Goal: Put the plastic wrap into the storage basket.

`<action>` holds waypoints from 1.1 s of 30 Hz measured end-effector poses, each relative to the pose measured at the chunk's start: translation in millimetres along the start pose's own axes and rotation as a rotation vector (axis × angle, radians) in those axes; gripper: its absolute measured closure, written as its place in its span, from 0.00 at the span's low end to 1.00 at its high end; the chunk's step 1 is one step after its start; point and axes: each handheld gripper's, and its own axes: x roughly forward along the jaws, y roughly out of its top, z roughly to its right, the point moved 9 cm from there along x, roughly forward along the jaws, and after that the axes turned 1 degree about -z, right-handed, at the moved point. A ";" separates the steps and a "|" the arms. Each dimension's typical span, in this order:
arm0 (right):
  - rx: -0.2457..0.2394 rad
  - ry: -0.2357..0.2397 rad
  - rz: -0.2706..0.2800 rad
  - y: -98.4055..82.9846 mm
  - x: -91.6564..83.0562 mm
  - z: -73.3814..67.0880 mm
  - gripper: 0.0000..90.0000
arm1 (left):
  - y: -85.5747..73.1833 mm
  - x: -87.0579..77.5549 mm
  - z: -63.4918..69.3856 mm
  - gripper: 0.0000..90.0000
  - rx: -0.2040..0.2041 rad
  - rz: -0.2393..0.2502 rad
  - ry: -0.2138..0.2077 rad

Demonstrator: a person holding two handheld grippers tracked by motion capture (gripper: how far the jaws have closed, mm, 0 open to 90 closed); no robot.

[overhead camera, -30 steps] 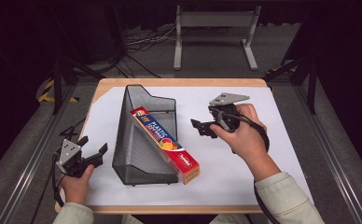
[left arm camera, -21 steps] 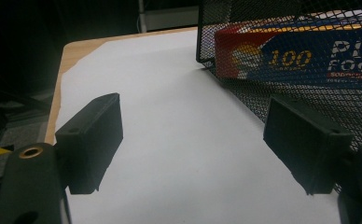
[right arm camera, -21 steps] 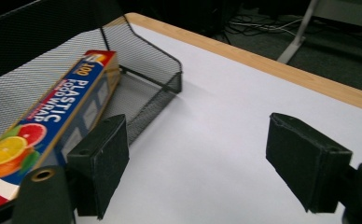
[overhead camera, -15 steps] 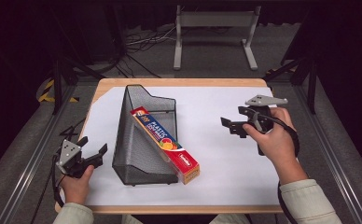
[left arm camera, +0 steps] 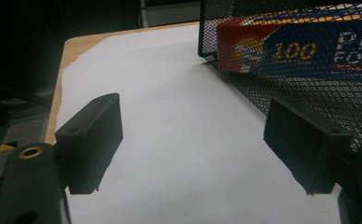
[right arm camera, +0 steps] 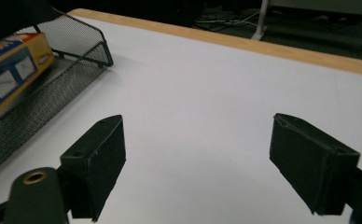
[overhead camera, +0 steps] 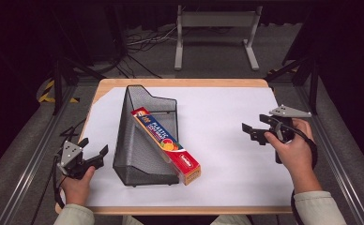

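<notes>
A black mesh file holder (overhead camera: 140, 140) lies on its side on the white sheet, left of centre. A long box of plastic food wrap (overhead camera: 168, 145) rests slanted inside it, its near end poking out past the holder's rim. My left gripper (overhead camera: 94, 146) is open at the table's near left corner, pointing at the holder (left arm camera: 309, 93) and the box (left arm camera: 300, 51), with nothing between its jaws. My right gripper (overhead camera: 254, 125) is open over the sheet at the right, well apart from the box. In its own view the holder (right arm camera: 53, 79) and box (right arm camera: 11, 65) lie far left.
The white sheet (overhead camera: 227, 159) covers most of the wooden table (overhead camera: 180, 83). Black rails (overhead camera: 325, 140) run along both sides. A grey metal stand (overhead camera: 215, 21) and loose cables (overhead camera: 138, 42) sit on the floor beyond the far edge.
My right gripper has drawn away from the box, moving right toward the table's right edge, and stays open. The left gripper, holder and box have not moved.
</notes>
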 end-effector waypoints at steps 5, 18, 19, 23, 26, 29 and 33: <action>0.017 -0.012 0.004 -17.3 3.2 8.9 0.21 | -0.4 0.4 0.4 0.23 0.003 -0.002 0.001; 0.090 -0.043 -0.013 -68.9 16.9 24.8 0.21 | -0.7 0.6 0.4 0.22 0.001 -0.002 0.003; 0.094 -0.046 -0.018 -71.5 18.0 24.9 0.21 | -0.6 0.8 0.4 0.22 0.002 0.000 0.003; 0.097 -0.055 -0.024 -76.4 19.8 25.9 0.21 | -0.4 0.9 0.6 0.22 0.002 0.001 0.003; 0.109 -0.061 -0.027 -80.0 22.0 25.7 0.20 | -0.2 0.9 0.6 0.22 0.002 0.002 0.002; 0.107 -0.066 -0.042 -84.5 24.1 24.3 0.20 | 0.2 0.8 0.5 0.22 0.000 0.004 0.001; 0.108 -0.061 -0.031 -84.0 23.2 23.0 0.19 | 0.5 0.8 0.3 0.22 -0.001 0.006 0.000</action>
